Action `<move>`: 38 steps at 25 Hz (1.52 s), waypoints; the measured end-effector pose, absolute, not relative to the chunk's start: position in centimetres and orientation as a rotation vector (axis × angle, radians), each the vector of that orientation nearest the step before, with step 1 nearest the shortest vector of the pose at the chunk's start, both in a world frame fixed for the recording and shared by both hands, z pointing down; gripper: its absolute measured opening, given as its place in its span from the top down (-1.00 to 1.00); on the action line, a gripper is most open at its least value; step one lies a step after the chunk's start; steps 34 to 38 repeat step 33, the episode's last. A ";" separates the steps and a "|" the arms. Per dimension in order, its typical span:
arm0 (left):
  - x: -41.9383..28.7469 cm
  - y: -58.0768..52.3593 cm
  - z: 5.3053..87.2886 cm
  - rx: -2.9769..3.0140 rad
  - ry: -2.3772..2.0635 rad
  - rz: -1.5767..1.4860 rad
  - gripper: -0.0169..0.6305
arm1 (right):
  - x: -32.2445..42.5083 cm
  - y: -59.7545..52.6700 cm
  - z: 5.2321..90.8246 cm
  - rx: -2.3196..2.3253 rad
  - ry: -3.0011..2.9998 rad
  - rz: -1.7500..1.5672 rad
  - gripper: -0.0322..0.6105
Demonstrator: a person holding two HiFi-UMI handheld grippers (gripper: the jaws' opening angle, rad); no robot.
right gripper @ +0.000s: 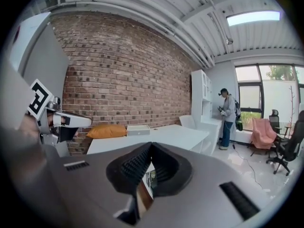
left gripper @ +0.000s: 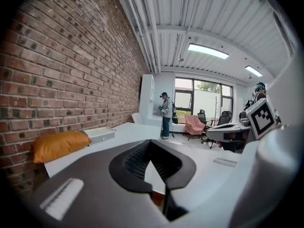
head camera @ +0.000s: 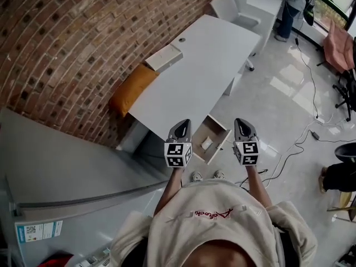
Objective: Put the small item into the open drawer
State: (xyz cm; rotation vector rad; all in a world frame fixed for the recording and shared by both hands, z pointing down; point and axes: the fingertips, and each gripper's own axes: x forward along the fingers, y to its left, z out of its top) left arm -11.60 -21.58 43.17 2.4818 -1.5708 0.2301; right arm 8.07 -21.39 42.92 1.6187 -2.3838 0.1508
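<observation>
The open drawer (head camera: 217, 131) juts out from under the white desk (head camera: 194, 77), just ahead of my two raised grippers. A small white item (head camera: 206, 144) lies inside it. My left gripper (head camera: 183, 124) hangs over the drawer's left side, its jaws closed tip to tip with nothing in them (left gripper: 151, 142). My right gripper (head camera: 243, 123) hovers to the right of the drawer, also shut and empty (right gripper: 150, 145). Each gripper shows at the edge of the other's view. Through the right jaws' gap I glimpse a wooden drawer edge (right gripper: 144, 186).
On the desk lie an orange cushion (head camera: 132, 88) and a flat white box (head camera: 164, 57) against the brick wall. A grey cabinet top (head camera: 61, 166) is at my left. Cables (head camera: 295, 146) trail on the floor at right. A person (head camera: 289, 4) stands far off by the window.
</observation>
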 end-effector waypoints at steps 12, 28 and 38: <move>-14.4 -21.3 41.5 2.500 -1.621 0.252 0.92 | 7.8 -21.0 40.9 1.681 -2.392 0.133 0.86; -14.3 -21.6 41.8 2.484 -1.613 0.232 0.92 | 7.5 -20.9 41.3 1.660 -2.372 0.143 0.86; -14.2 -21.4 41.7 2.488 -1.609 0.229 0.92 | 6.8 -20.7 41.2 1.643 -2.382 0.133 0.86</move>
